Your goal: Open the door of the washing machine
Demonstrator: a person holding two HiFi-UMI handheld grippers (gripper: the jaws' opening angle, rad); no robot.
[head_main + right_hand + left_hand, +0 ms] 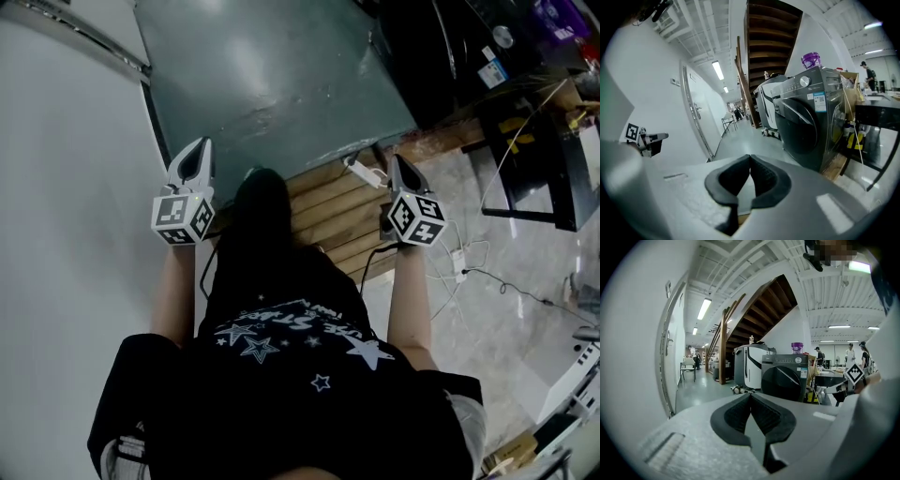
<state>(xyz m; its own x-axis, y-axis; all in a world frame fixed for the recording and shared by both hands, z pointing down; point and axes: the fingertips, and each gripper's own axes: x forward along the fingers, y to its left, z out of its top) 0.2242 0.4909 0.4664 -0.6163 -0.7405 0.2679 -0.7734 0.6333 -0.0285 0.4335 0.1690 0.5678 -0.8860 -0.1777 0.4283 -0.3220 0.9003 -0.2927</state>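
Note:
A dark grey washing machine [806, 126] stands ahead and to the right, its round door [799, 123] closed. The left gripper view shows the same washing machine [785, 376] farther off. From the head view it is the dark block [427, 66] at the top right. My left gripper [195, 148] and right gripper [398, 164] are held up in front of the person's chest, well short of the machine. The left gripper [750, 395] has its jaws together with nothing between them. The right gripper [750, 158] is likewise shut and empty.
Wooden planks [328, 211] with a white power strip [366, 173] and cables lie on the floor below my hands. A purple bottle [811, 60] sits on the washer. A white wall with a door [696, 117] runs along the left; a black table frame [525, 169] stands right.

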